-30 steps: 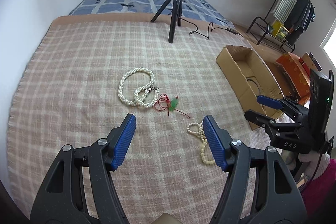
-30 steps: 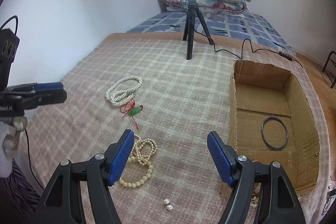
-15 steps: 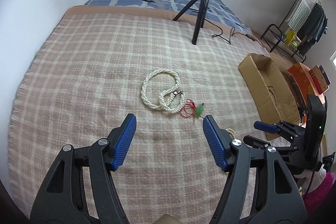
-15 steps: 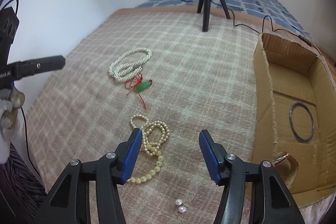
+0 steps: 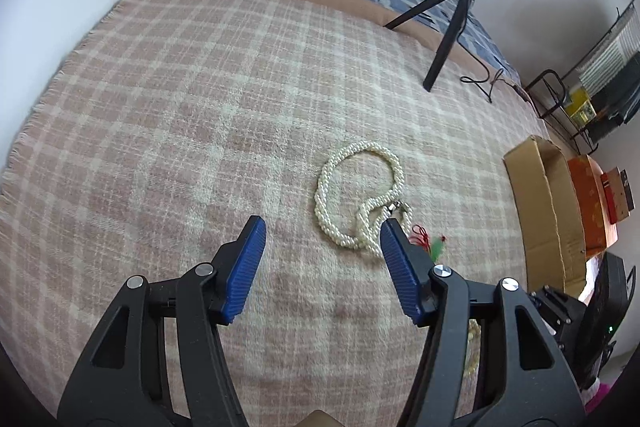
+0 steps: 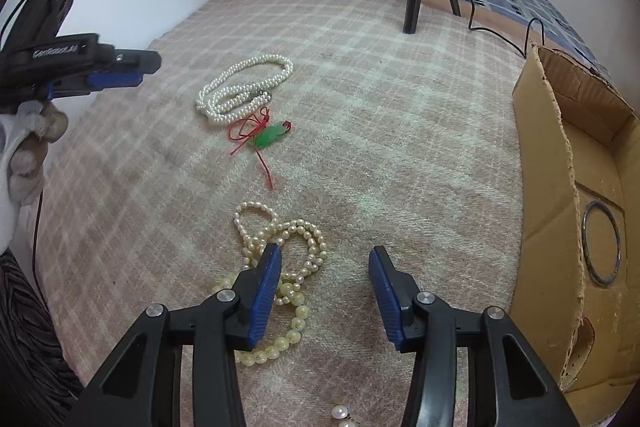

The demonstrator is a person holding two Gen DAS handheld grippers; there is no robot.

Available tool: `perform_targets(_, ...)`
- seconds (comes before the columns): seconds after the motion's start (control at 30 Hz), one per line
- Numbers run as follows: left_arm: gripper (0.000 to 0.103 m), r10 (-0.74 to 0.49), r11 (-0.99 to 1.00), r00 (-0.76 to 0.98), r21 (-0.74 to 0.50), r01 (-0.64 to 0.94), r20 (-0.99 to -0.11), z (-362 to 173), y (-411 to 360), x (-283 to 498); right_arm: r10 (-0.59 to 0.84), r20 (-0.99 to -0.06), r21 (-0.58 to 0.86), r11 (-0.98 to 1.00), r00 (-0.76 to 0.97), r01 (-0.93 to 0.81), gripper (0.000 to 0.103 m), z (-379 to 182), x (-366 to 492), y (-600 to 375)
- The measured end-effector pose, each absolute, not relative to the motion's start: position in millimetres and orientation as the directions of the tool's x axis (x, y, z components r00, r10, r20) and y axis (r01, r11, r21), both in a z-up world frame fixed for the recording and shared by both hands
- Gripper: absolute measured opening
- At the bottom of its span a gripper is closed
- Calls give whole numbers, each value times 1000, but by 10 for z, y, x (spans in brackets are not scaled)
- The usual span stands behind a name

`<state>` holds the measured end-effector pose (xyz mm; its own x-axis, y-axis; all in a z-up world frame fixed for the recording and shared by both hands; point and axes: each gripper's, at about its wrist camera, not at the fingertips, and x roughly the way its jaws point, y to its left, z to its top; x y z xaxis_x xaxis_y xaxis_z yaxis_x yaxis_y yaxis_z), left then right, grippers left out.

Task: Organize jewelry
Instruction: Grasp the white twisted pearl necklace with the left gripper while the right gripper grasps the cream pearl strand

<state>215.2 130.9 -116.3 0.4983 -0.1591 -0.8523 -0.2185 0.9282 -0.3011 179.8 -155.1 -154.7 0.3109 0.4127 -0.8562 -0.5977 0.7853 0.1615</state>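
now right claw (image 6: pixel 325 259) closing, beads (image 6: pixel 280 255) perhaps untouched

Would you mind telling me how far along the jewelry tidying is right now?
Done: only a metal bangle lies in the cardboard box. In hand: nothing; both the left gripper and right gripper are open. Left: white pearl necklace, green pendant, cream bead strands, pearl earrings.
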Motion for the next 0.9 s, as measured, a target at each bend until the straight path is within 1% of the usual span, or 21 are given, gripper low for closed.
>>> perform_targets(0.07, 58, -157, 927, 486, -298, -228, -860, -1226, 1315, 2226, 415, -855, 163, 785, 311, -598, 44, -1552, 1805, -1559)
perform_targets(0.13, 57, -154, 926, 470, -292, -238, -869, -1288, 1325, 2303, 415, -855, 163, 784, 310, -599, 44, -1556, 1814, -1560)
perform_targets(0.27, 50, -129, 931, 428, -258, -257, -895, -1420, 1317, 2450, 416, -855, 164, 783, 309, -600, 44, -1561, 1832, -1549)
perform_targets(0.33, 50, -110, 932, 419, -240, -270, -901, -1465, 1310, 2489, 413, -857, 158, 780, 309, -605, 43, -1563, 1840, -1534)
perform_targets(0.43, 50, -115, 934, 407, -238, -266, -906, -1533, 1282, 2546, 408, -858, 147, 775, 310, -614, 42, -1562, 1838, -1519)
perform_targets(0.63, 50, -82, 946, 397, -197, -257, -914, -1595, 1204, 2632, 414, -859, 153, 771, 303, -619, 38, -1577, 1853, -1529)
perform_targets(0.73, 47, -60, 952, 392, -170, -253, -918, -1622, 1167, 2668, 411, -860, 149, 768, 303, -622, 37, -1574, 1862, -1517)
perform_targets(0.9, 47, -34, 959, 392, -141, -247, -919, -1687, 1134, 2712, 371, -873, 76, 745, 317, -662, 36, -1598, 1824, -1381)
